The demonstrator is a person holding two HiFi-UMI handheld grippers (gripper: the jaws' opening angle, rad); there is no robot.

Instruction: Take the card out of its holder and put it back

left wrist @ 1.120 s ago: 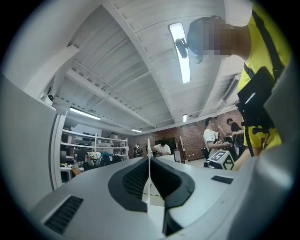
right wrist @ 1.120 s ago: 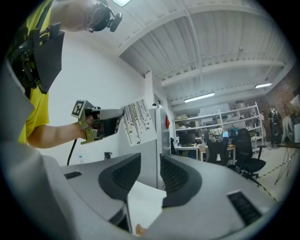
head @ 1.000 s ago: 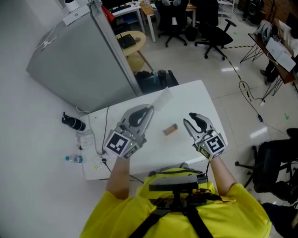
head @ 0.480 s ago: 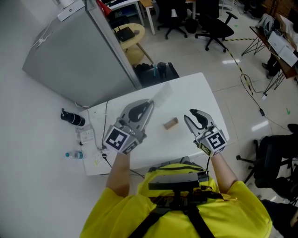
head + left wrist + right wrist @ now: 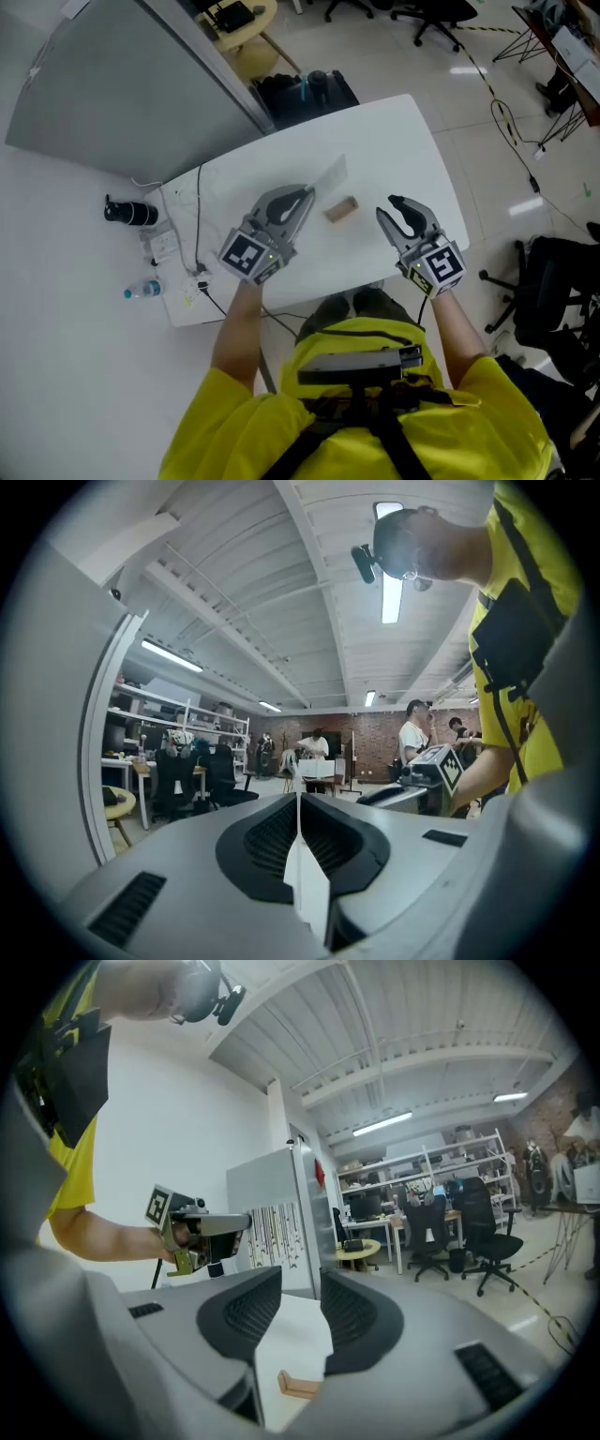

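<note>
Over the near edge of the smooth white table [image 5: 398, 141], we hold the left gripper [image 5: 305, 194] with its jaws pressed flat on a thin, pale card [image 5: 331, 175], which juts out past their tips. Our right gripper [image 5: 387, 208] stands wide apart with nothing in it. Between the two, clear of both, a small tan wooden holder [image 5: 341, 209] lies on the table, a low block with a raised lip. A thin cable [image 5: 199, 211] trails off the table's left side. Beyond, a flat grey panel [image 5: 122, 94] leans by the far corner, and a black bottle [image 5: 129, 213] lies on the floor.
</note>
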